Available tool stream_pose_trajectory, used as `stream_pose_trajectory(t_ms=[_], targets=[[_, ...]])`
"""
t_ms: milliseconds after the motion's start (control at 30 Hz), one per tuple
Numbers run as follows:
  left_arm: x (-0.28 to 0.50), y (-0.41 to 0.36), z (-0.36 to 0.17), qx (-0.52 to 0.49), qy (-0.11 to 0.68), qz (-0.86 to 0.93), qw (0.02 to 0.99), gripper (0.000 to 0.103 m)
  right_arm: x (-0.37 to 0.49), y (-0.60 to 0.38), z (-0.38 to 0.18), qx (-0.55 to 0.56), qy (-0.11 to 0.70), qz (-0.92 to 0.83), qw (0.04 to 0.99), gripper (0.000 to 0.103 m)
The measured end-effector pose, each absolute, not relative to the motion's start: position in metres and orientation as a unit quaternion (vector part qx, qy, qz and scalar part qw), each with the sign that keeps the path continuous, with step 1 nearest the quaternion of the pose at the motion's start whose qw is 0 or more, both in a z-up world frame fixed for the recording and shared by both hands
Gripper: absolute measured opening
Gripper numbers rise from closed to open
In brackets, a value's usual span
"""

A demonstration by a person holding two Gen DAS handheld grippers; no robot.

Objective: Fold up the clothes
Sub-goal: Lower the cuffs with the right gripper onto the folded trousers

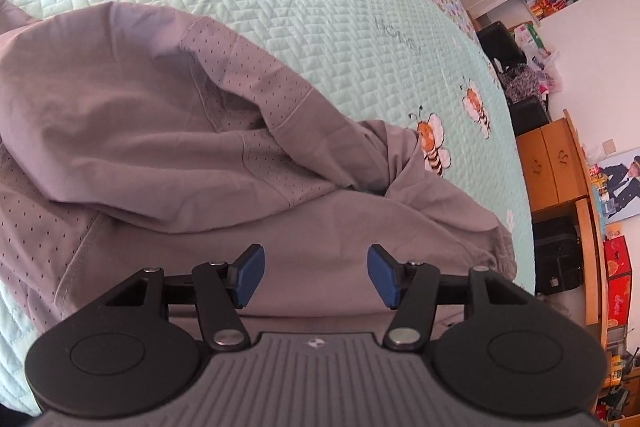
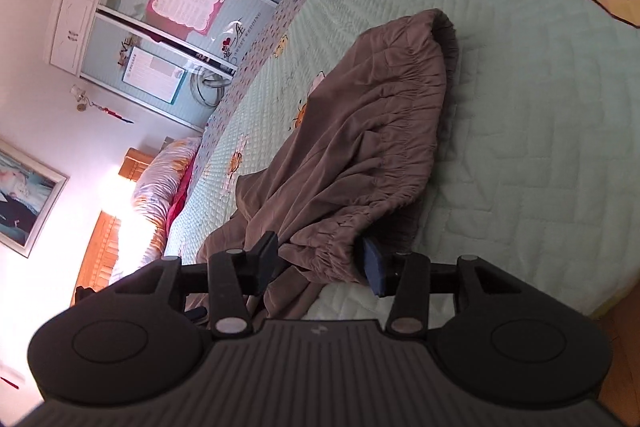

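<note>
Left gripper (image 1: 316,275) hovered wide open and empty just above the grey-brown garment (image 1: 160,147) rumpled ahead on the bee quilt (image 1: 360,39), while right gripper (image 2: 320,263) gaped around the garment's gathered hem (image 2: 328,251), fabric between both pads.

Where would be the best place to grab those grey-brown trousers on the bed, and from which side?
Probably the gathered elastic waistband of the grey-brown trousers. It forms a thick, raised ridge off the quilt, easy to pinch. Come in from its near end, where the right gripper already has the band between its open fingers. The left gripper hovers open.
</note>
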State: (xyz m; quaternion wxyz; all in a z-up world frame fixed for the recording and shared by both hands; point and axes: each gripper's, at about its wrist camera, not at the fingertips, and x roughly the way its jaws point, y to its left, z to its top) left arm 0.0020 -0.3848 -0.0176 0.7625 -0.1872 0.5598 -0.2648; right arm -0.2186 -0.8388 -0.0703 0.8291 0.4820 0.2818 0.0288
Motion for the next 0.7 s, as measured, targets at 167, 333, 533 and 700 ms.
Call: stream_pose_trajectory(t_ms=[167, 333, 533, 700], targets=[[-0.007, -0.381, -0.016, -0.181, 0.562, -0.272, 0.76, 0.06, -0.191, -0.815, -0.069, 0.412, 0.317, 0.051, 0.853, 0.036], [-0.026, -0.368, -0.019, -0.161, 0.565, -0.283, 0.758, 0.06, -0.184, -0.789, -0.06, 0.325, 0.336, 0.077, 0.881, 0.009], [-0.049, -0.358, -0.017, -0.18, 0.554, -0.342, 0.737, 0.061, -0.207, -0.837, -0.022, 0.47, 0.209, 0.116, 0.85, 0.007], [-0.058, -0.364, -0.03, -0.219, 0.553, -0.353, 0.722, 0.068, -0.212, -0.86, 0.012, 0.501, 0.145, 0.131, 0.843, 0.007]])
